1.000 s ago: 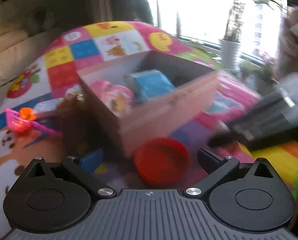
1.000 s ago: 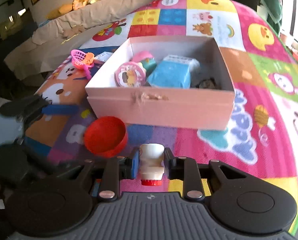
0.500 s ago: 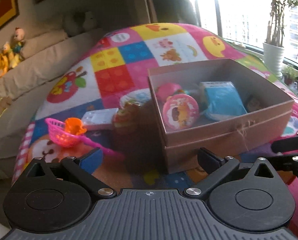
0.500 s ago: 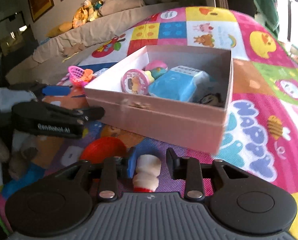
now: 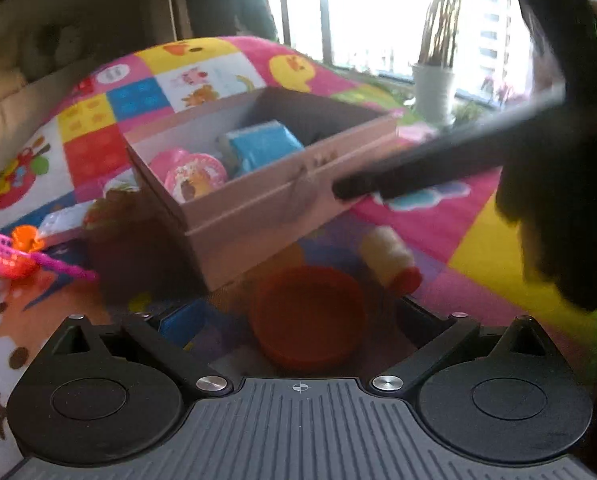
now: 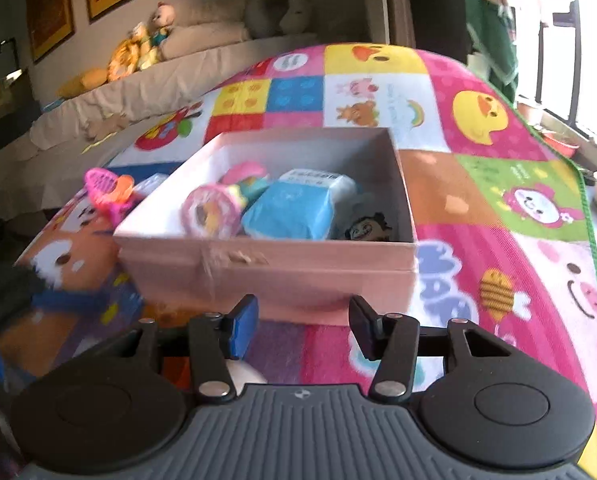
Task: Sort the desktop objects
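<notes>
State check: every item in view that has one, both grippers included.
Box: open, lidless, holding toys
Bowl: upright, empty, on the mat
Bottle: lying on the mat, released
Pink basket: tipped on the mat
Right gripper: jaws just opened, nothing between
Left gripper: open, straddling the bowl

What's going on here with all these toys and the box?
A person with a gripper in each hand is sorting toys on a play mat. The right gripper has just been opening and has nothing between its jaws; the small bottle lies beside the pink box. The left gripper, open, hovers over the red bowl.
</notes>
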A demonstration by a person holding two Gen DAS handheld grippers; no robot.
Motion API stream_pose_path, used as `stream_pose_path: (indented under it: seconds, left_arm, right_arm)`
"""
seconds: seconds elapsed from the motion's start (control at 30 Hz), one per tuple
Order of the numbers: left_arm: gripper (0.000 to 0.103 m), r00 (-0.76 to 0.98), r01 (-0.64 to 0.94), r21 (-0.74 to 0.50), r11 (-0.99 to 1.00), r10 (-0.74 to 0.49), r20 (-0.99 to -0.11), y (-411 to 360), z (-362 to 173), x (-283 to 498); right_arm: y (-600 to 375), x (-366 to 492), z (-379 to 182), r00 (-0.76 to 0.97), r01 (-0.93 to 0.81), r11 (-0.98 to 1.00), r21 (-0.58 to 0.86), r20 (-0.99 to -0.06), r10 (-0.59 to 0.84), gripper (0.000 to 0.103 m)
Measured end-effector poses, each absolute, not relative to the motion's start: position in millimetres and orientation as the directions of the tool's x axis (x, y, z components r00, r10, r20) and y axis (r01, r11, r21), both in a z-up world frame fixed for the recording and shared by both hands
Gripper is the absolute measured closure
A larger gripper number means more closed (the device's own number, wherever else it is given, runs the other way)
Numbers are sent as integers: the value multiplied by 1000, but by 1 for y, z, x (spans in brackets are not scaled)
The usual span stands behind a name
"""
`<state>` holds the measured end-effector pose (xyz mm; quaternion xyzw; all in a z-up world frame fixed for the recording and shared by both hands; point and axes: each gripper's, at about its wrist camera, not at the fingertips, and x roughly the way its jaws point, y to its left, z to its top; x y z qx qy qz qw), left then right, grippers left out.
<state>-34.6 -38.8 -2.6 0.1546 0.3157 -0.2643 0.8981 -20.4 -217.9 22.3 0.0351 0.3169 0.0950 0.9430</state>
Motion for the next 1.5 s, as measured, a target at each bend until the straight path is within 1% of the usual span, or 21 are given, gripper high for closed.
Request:
stream_pose_path:
  seconds: [0.07,0.13,0.17,0.23,0.33,0.47,0.7,0.83,0.87,0.9,0.93,1.03,1.17,1.2,1.27,1.33,1.43,1.5]
  left_arm:
    - [0,671,551,128,824,-346,-656,-42,-8,-33]
    - [0,665,535,103,838,-343,-663,-41,-9,-31]
    - [0,663,527,89,845,-343,-665,-40,-10,-29]
    - [1,663,511,74,856,-337,-668,-39,-10,-27]
    - [9,659,511,61,857,-345,-669,-38,-9,-25]
    - [12,693,485,108,868,-306,-653,-36,-4,-21]
    - [11,739,437,132,890,-272,-616,-22,11,-2]
    - [11,768,399,149,905,-241,-594,-13,18,12]
    - [7,772,391,149,908,-235,-591,-10,20,16]
    - [6,769,387,137,912,-237,-594,-7,22,20]
    - [6,769,385,131,913,-239,-593,-5,23,24]
    - [6,794,353,166,921,-201,-573,-2,25,32]
    - [7,799,303,135,943,-174,-576,9,27,42]
    - [7,791,305,114,946,-184,-584,12,27,41]
    - [7,755,357,56,932,-253,-605,18,27,33]
    - [6,713,422,17,906,-320,-624,18,24,21]
    - [6,665,515,19,857,-385,-640,9,16,0]
    - [6,650,549,47,834,-391,-652,-3,7,-12]
  right_arm:
    - [-219,-23,27,787,-170,977,131,-578,214,50]
    - [-220,-32,32,788,-196,973,121,-571,230,39]
    - [-220,-37,32,785,-209,971,116,-572,238,38]
    - [-220,-48,32,770,-240,964,113,-583,260,38]
    - [-221,-57,29,760,-249,964,98,-597,257,38]
    - [-222,-58,28,765,-230,968,97,-597,242,38]
    - [-224,-44,31,808,-170,983,72,-561,181,37]
    - [-230,-27,35,816,-133,988,77,-557,154,37]
    - [-231,-24,35,818,-128,989,74,-555,148,37]
    - [-231,-20,36,821,-124,990,69,-553,142,37]
    - [-231,-18,37,824,-124,990,66,-548,140,37]
    - [-230,-12,38,831,-128,990,54,-540,137,37]
    - [-228,-6,36,827,-128,991,39,-547,129,37]
    - [-227,-7,35,821,-139,989,46,-553,141,37]
    - [-225,-14,35,805,-188,981,52,-564,184,37]
    - [-222,-26,33,789,-231,972,43,-577,213,32]
    - [-219,-45,26,766,-265,964,23,-602,225,30]
    - [-219,-54,21,752,-266,963,31,-619,227,29]
